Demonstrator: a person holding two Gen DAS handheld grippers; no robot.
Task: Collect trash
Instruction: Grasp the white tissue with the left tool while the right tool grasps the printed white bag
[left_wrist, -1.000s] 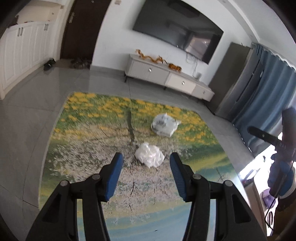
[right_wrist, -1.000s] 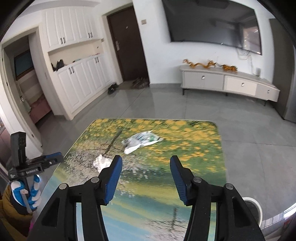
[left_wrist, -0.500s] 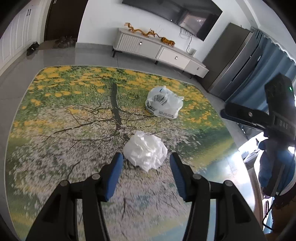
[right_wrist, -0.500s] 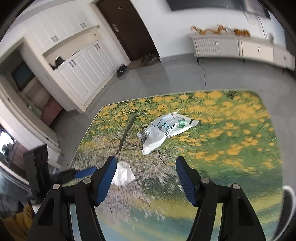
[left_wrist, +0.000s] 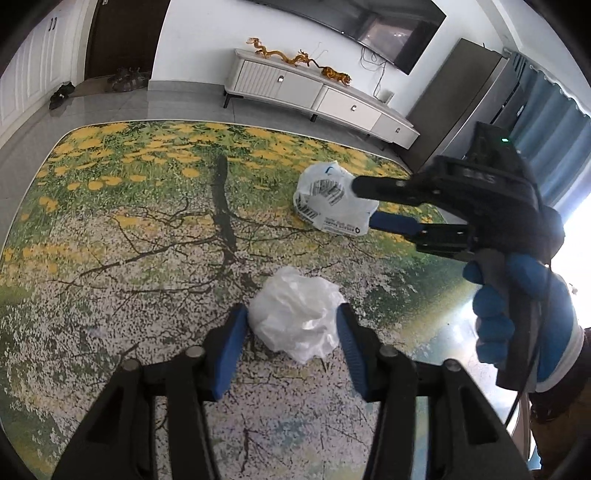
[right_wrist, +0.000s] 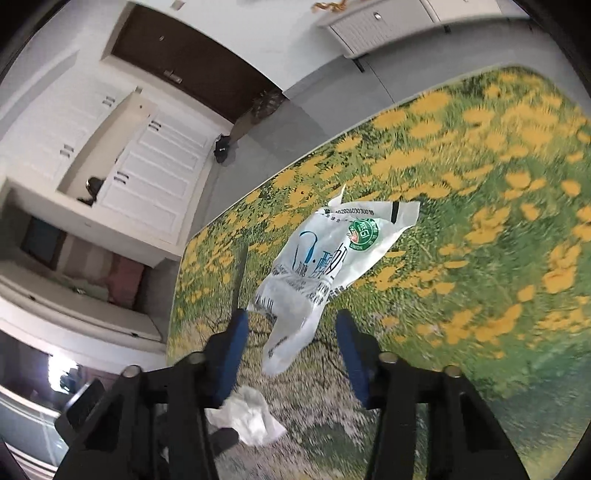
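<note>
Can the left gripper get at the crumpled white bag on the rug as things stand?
Probably yes. The crumpled white bag already sits between the fingers of the left gripper, whose jaws are closing, and nothing lies in between. The right gripper is busy at the printed bag farther back.

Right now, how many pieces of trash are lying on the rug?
2. A crumpled white plastic wad lies between the left gripper's closing fingers. A printed plastic bag lies farther back, at the right gripper. Others may be hidden outside the views.

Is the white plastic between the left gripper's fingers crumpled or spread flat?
Crumpled. The white plastic sits as a bunched, creased ball on the rug, between the closing fingers of the left gripper.
</note>
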